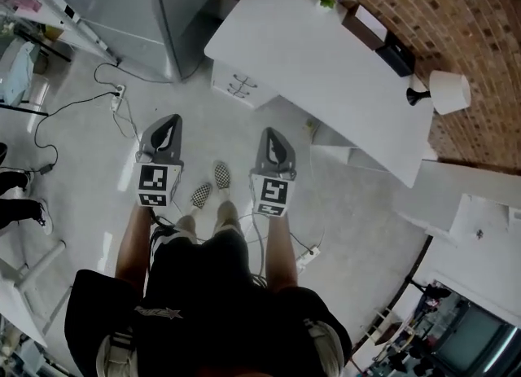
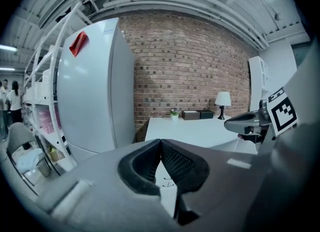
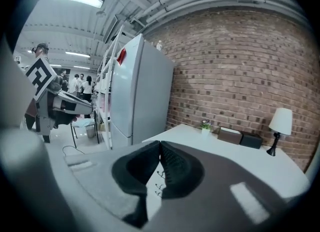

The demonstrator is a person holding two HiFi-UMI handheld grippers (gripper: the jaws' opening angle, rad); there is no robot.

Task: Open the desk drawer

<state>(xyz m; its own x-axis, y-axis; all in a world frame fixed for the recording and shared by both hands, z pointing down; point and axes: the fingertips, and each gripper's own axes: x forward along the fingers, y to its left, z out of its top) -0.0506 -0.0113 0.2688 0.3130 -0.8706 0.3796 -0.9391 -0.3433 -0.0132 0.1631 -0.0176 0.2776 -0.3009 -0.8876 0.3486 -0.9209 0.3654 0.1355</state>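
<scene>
Facing the desk (image 1: 326,66), left gripper (image 1: 166,125) and right gripper (image 1: 273,138) clenched empty, I judge its drawer (image 1: 232,90) light and free-sliding, best pulled by the curved handle (image 1: 238,81)

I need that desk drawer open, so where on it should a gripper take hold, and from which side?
Grip one of the small curved handles on the drawer front, below the end of the desk, coming straight at that face from the open floor. The front is flat. The handles appear to stand off it, so they look like the only part jaws could close around.
</scene>
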